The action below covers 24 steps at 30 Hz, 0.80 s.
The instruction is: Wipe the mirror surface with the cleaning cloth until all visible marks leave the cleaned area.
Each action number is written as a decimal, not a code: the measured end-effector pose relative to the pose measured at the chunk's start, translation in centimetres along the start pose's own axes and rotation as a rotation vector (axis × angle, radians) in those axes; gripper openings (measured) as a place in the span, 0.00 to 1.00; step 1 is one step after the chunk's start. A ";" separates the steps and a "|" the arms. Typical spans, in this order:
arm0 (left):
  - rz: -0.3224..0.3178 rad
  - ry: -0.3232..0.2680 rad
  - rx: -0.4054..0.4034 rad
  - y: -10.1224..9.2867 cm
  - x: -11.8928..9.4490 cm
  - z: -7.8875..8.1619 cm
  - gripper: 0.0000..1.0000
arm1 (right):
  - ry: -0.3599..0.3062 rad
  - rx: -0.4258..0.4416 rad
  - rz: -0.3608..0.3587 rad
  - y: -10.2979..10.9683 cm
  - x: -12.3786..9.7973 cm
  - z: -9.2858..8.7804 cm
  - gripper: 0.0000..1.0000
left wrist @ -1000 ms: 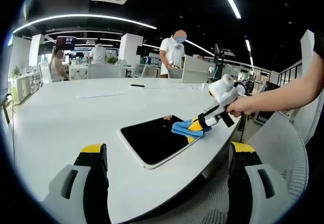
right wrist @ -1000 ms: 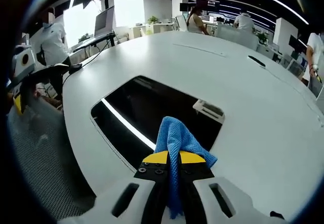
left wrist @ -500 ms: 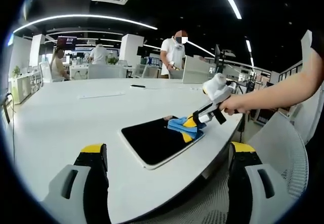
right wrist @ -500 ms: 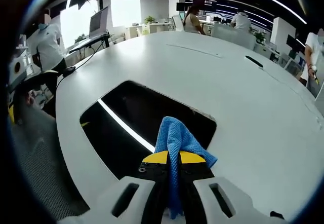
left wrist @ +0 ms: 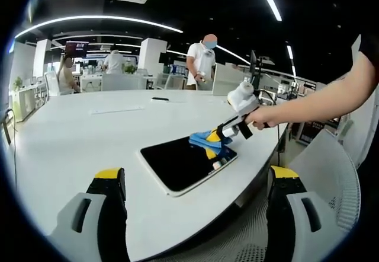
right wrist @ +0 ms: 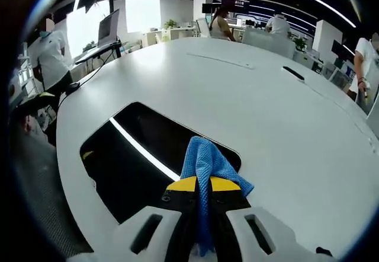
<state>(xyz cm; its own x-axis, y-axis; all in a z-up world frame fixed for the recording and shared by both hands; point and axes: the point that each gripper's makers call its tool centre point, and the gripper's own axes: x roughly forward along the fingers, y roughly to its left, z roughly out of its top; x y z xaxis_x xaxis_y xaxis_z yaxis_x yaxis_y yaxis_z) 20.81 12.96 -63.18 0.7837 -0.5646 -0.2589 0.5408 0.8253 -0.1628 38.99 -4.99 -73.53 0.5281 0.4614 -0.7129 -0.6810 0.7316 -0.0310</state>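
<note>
The mirror has a glossy, glass-like face that looks almost black and throws back a sharp white streak of ceiling light; in the left gripper view the mirror has a thin pale edge around its smooth, dark sheen. The cleaning cloth is blue fabric with a fine, nubbly weave, matt and soft-looking, and lies crumpled in folds. The tabletop is white, smooth and evenly finished, with a soft satin shine. The right gripper looks like moulded plastic: matt white shells, black inner parts and yellow tips on its fingers. The left gripper has the same plastic look.
</note>
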 end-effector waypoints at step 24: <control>0.007 0.007 -0.005 0.1 0.0 -0.2 0.99 | 0.009 -0.015 -0.047 -2.2 2.0 2.5 0.01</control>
<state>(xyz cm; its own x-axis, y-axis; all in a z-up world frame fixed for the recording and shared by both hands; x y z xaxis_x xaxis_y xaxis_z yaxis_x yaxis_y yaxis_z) 20.83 13.00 -63.36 0.7853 -0.5590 -0.2663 0.5341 0.8291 -0.1654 42.84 -4.38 -73.12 0.5552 0.4222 -0.7166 -0.6629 0.7450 -0.0747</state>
